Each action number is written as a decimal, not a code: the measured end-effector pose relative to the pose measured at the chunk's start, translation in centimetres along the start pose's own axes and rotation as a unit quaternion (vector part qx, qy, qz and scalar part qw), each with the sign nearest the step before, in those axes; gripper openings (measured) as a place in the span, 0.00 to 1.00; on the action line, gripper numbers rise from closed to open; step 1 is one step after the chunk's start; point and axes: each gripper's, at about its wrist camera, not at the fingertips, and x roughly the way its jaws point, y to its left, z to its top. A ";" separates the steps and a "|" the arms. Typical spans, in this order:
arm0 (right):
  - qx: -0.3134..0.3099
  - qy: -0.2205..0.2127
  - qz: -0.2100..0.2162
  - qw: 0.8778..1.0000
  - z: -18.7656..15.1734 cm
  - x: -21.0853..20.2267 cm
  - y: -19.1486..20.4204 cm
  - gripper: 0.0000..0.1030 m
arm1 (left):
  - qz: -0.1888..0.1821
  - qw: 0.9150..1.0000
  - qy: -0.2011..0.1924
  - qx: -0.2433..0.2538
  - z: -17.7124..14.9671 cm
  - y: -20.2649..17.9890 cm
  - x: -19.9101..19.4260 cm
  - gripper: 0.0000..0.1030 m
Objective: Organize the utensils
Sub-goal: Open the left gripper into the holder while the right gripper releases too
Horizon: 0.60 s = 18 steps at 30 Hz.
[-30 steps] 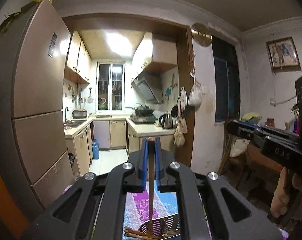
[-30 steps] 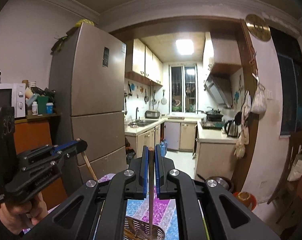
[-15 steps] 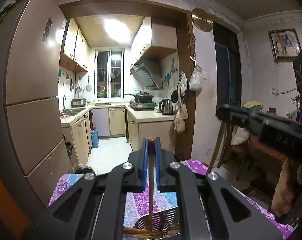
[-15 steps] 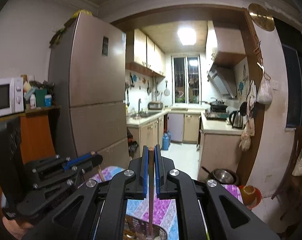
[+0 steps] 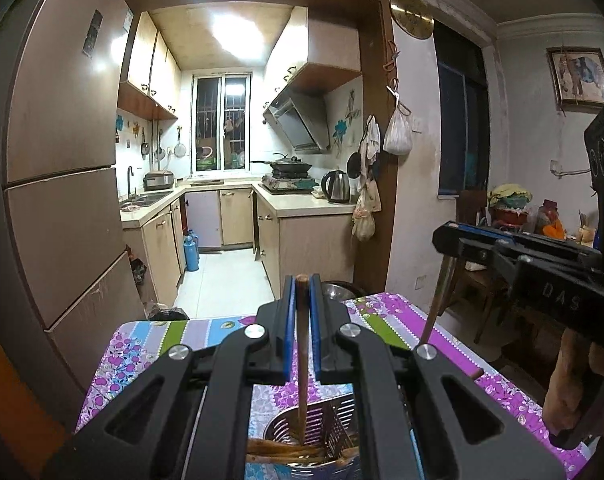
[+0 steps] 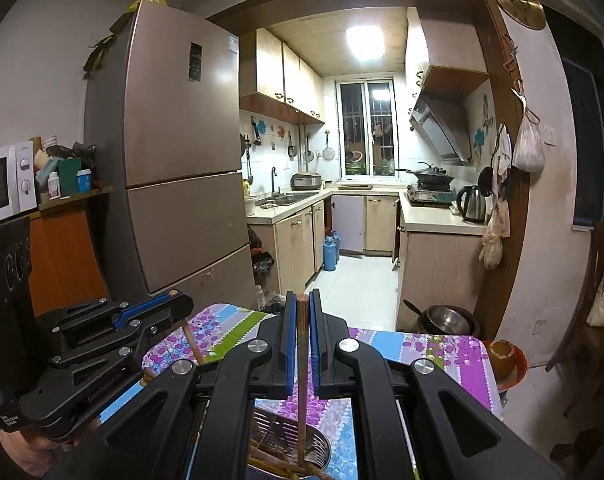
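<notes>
Our left tool (image 5: 301,308) is closed tight on a wooden chopstick (image 5: 302,360), which stands upright between the blue pads with its lower end down in the metal holder (image 5: 298,432). Our right tool (image 6: 300,320) pinches a second chopstick (image 6: 302,384) the same way, its tip reaching into the same holder (image 6: 313,446). More chopsticks (image 5: 278,450) lie crosswise in the holder. The holder sits on the bench (image 5: 150,344), which is covered with a purple, blue and green flowered cloth. From the left view we see the right tool (image 5: 445,236) off to the right with its chopstick slanting down toward the cloth. Beyond the bench stand a tall fridge (image 6: 182,168) and the kitchen, with a kettle (image 6: 473,203) on its counter.
</notes>
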 end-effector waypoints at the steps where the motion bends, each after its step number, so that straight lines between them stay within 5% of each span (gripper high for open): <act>1: 0.001 0.000 0.000 1.000 -0.1 0.0 -0.1 0.07 | 0.001 1.000 0.001 -0.001 0.0 0.0 0.1 0.06; 10: 0.010 -0.019 -0.009 1.000 0.1 -1.5 -0.8 0.30 | 0.014 1.000 -0.005 -0.005 0.0 0.6 -0.8 0.21; 14: 0.010 -0.041 -0.015 0.999 0.0 -3.8 -1.1 0.46 | 0.030 0.999 -0.027 -0.006 -0.1 1.5 -3.4 0.42; 18: 0.018 -0.083 -0.014 0.996 -1.7 -8.9 -0.8 0.78 | 0.049 0.997 -0.062 -0.026 -1.0 3.3 -8.0 0.74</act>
